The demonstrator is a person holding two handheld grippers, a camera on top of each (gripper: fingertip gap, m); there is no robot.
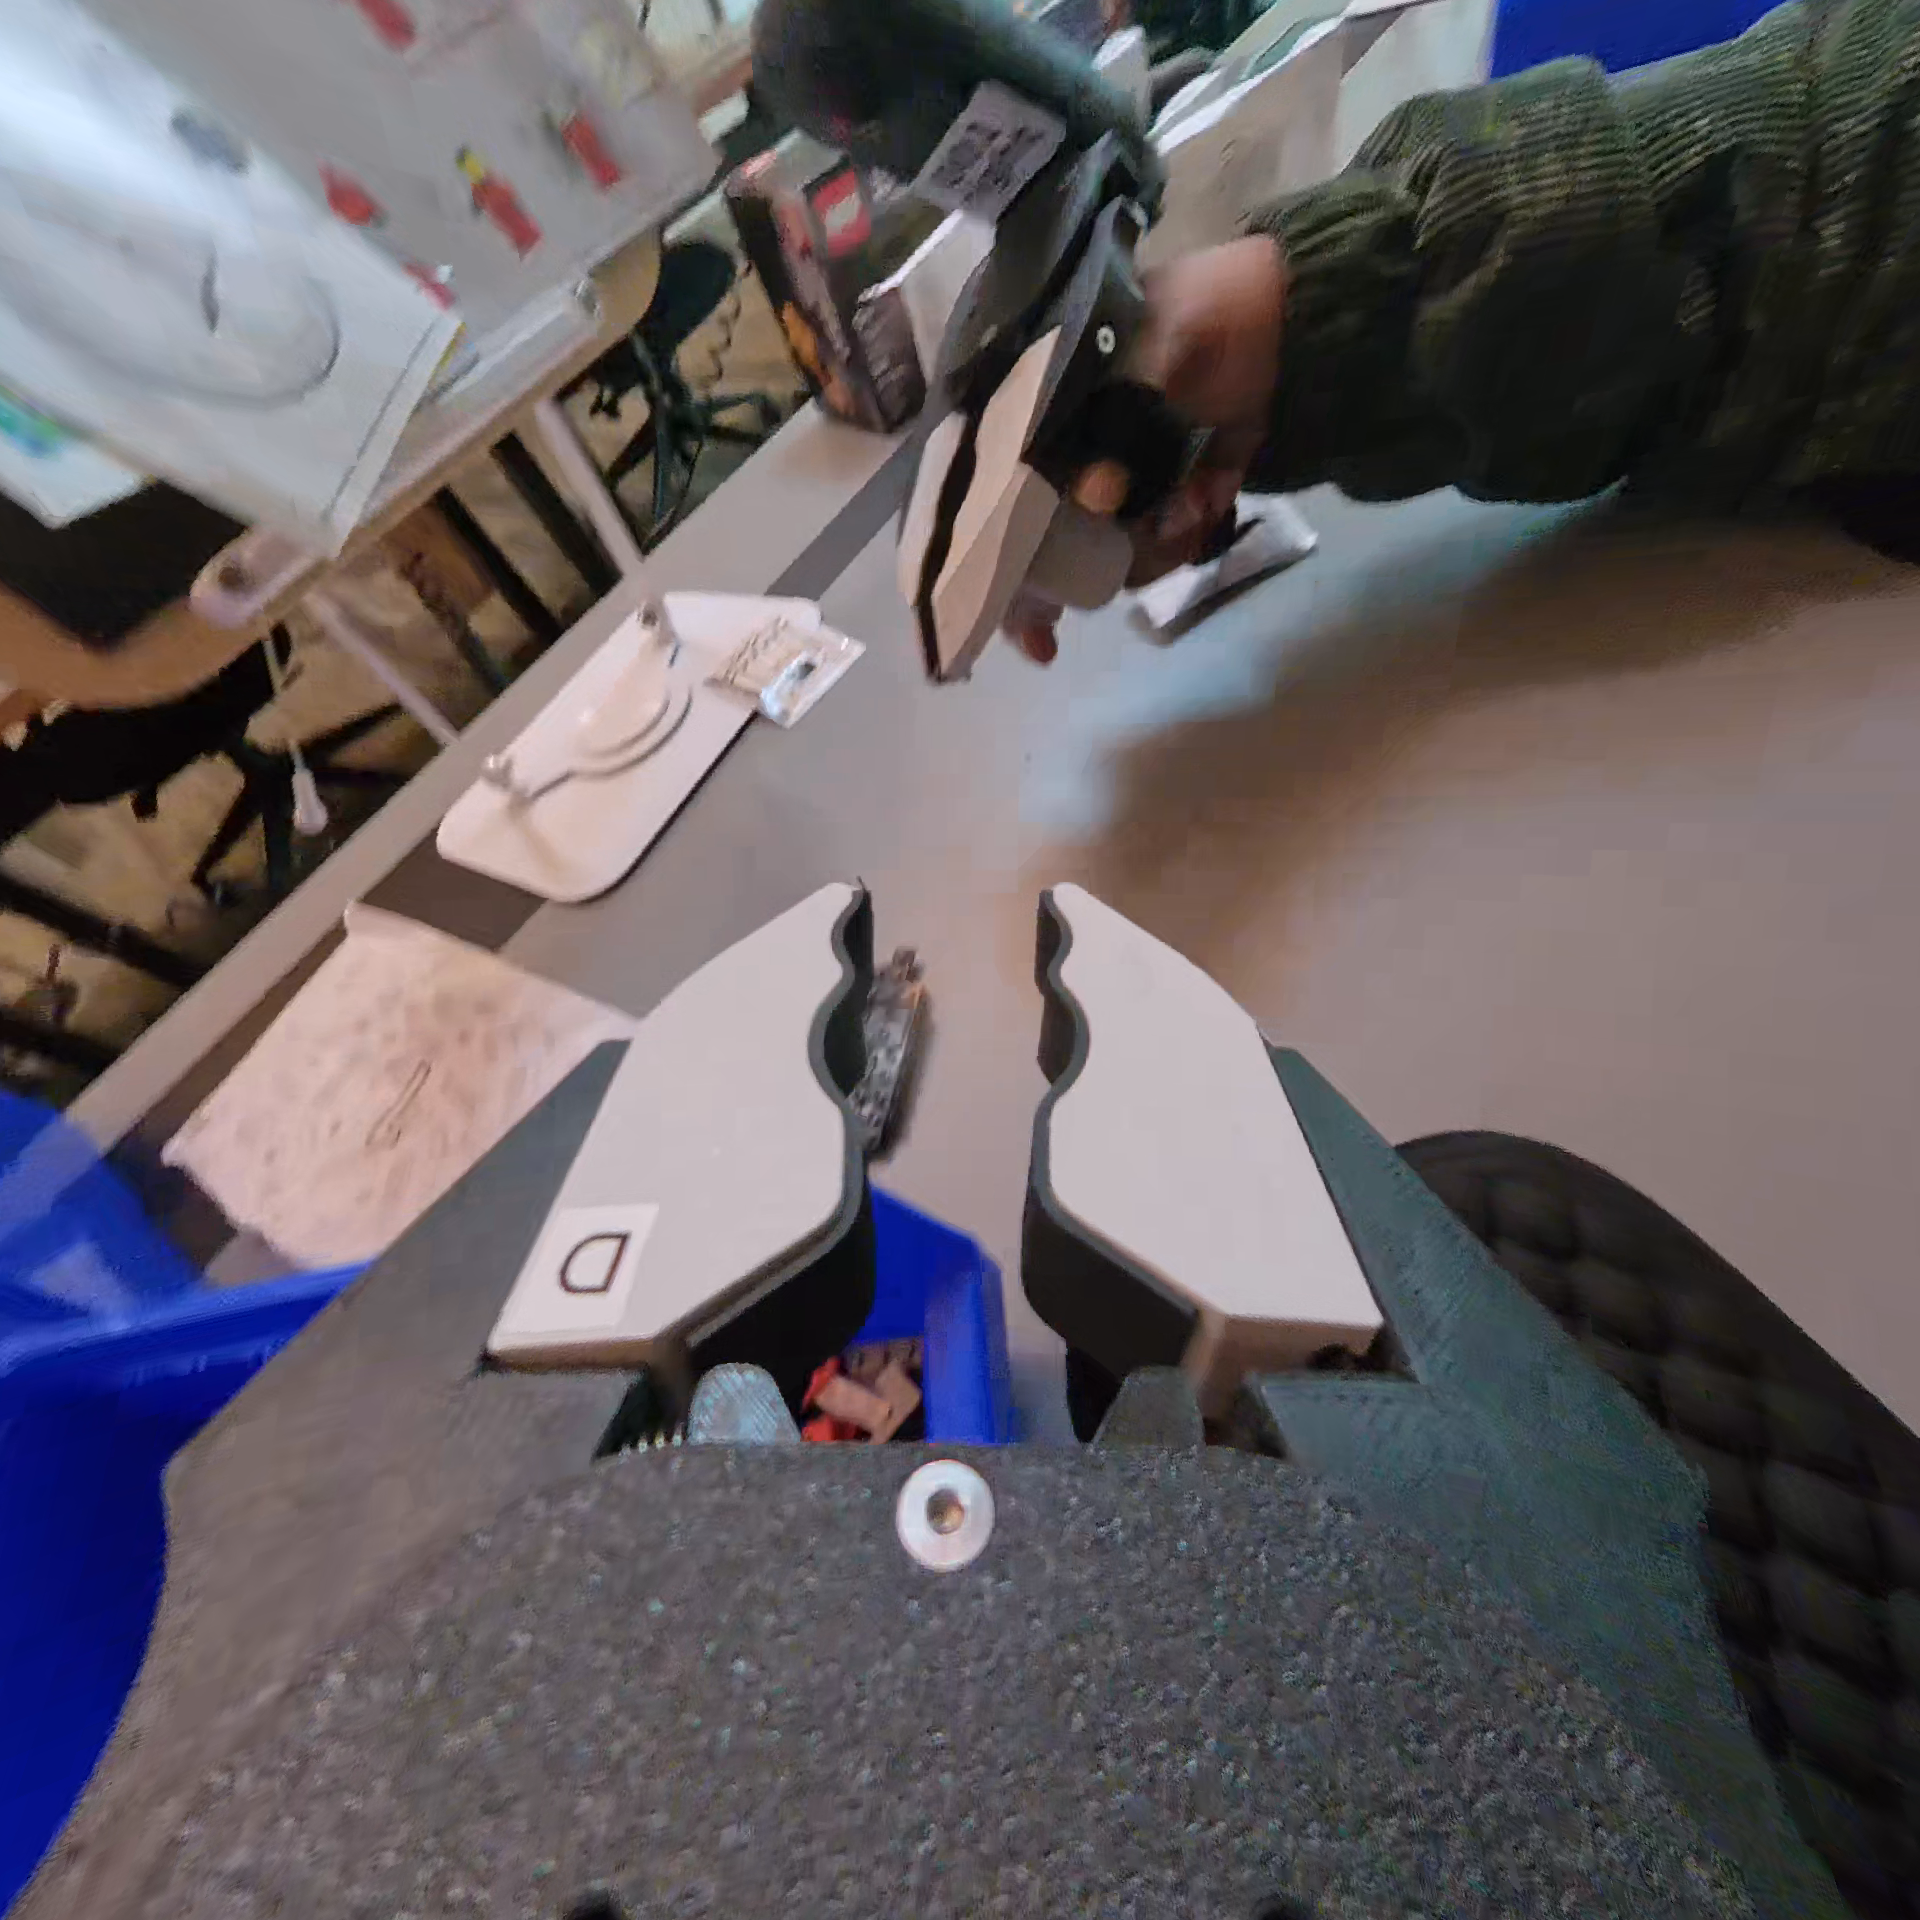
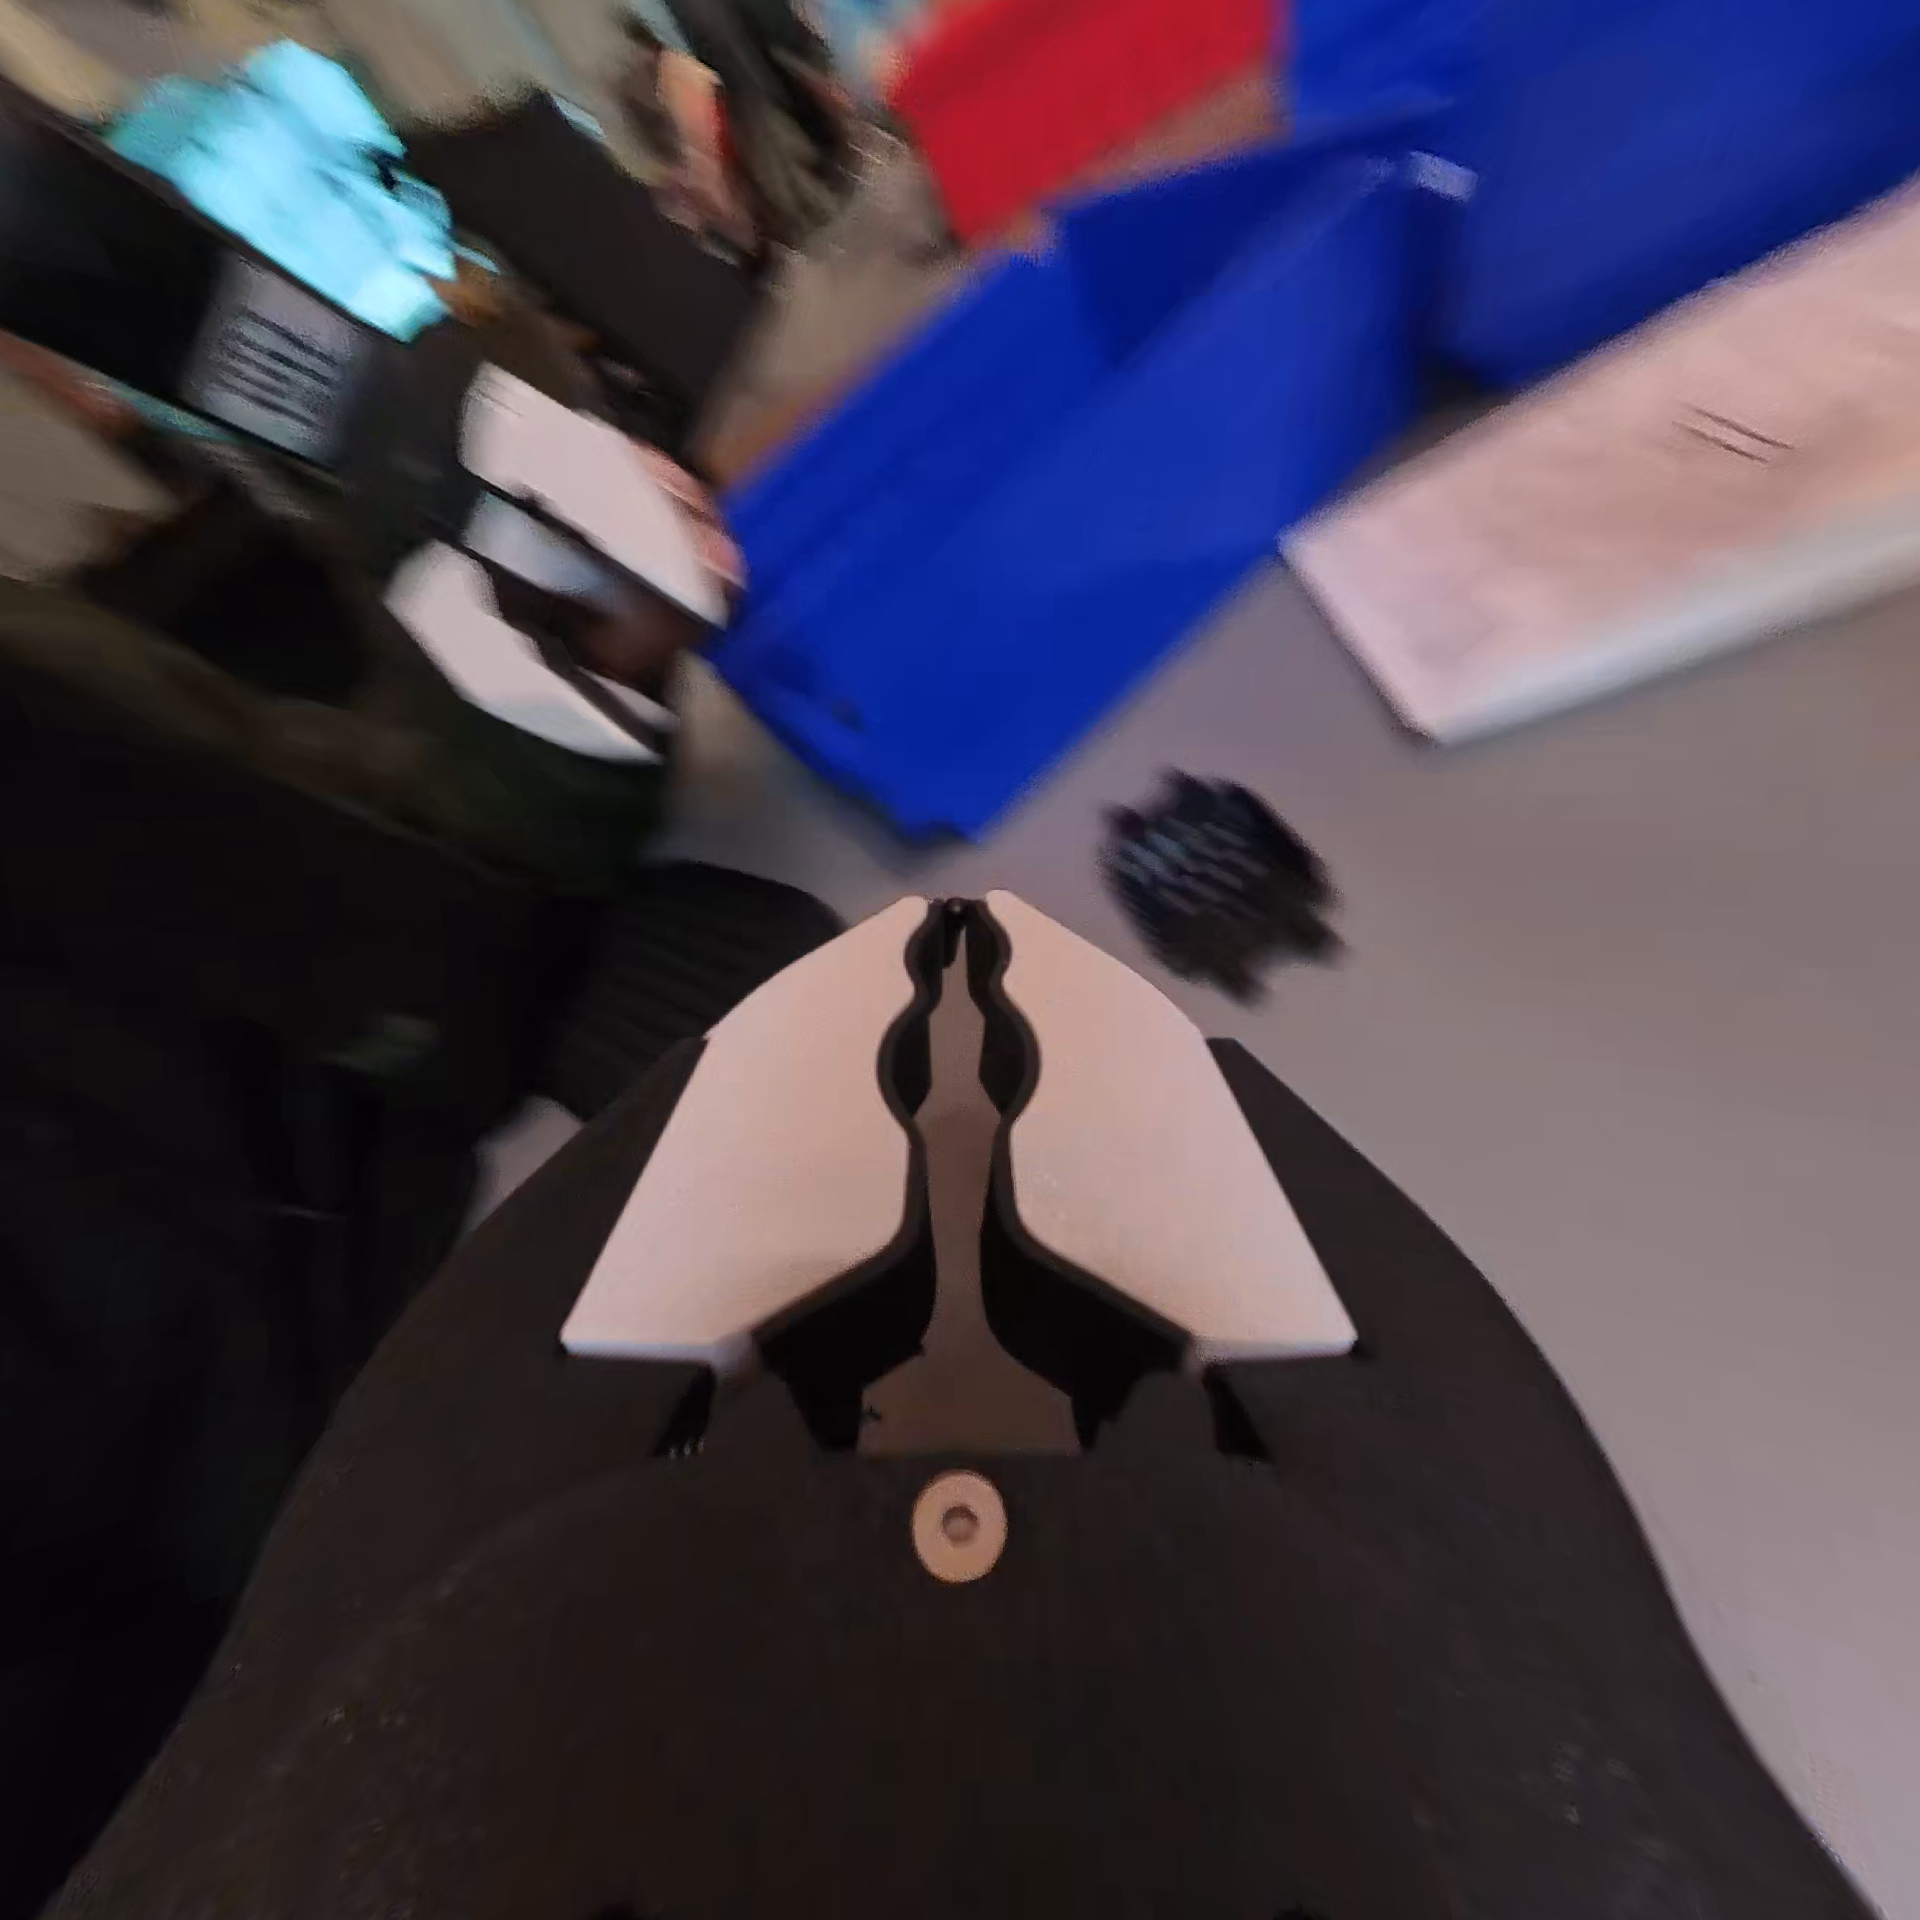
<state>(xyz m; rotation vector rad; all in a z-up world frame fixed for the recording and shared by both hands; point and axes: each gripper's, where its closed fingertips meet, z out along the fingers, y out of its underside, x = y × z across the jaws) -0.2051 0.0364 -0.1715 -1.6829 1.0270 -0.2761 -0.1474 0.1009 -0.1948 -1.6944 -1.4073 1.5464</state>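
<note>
The left gripper (image 1: 951, 904) hangs over the grey bench (image 1: 1351, 831) with its jaws spread wide and nothing between them. The nearest thing is a small, flat, dark studded plastic piece (image 1: 891, 1039), lying on the bench just inside the jaw on the nine o'clock side and partly hidden by it. It sits off-centre in the gap, not midway. Below the jaws, towards six o'clock, is a blue plastic bin (image 1: 940, 1309) holding small red and brownish bits. A white printed sheet (image 1: 384, 1081) lies at nine o'clock, and a white board with a wire stand (image 1: 592, 769) at eleven.

The right gripper (image 2: 956, 906), held from a green knitted sleeve (image 1: 1558, 260), has its jaws pressed together at the tips. Whether a tiny dark speck is pinched there is too small to tell. Its view is heavily smeared; the dark piece shows at two o'clock of the tips, apart from them.
</note>
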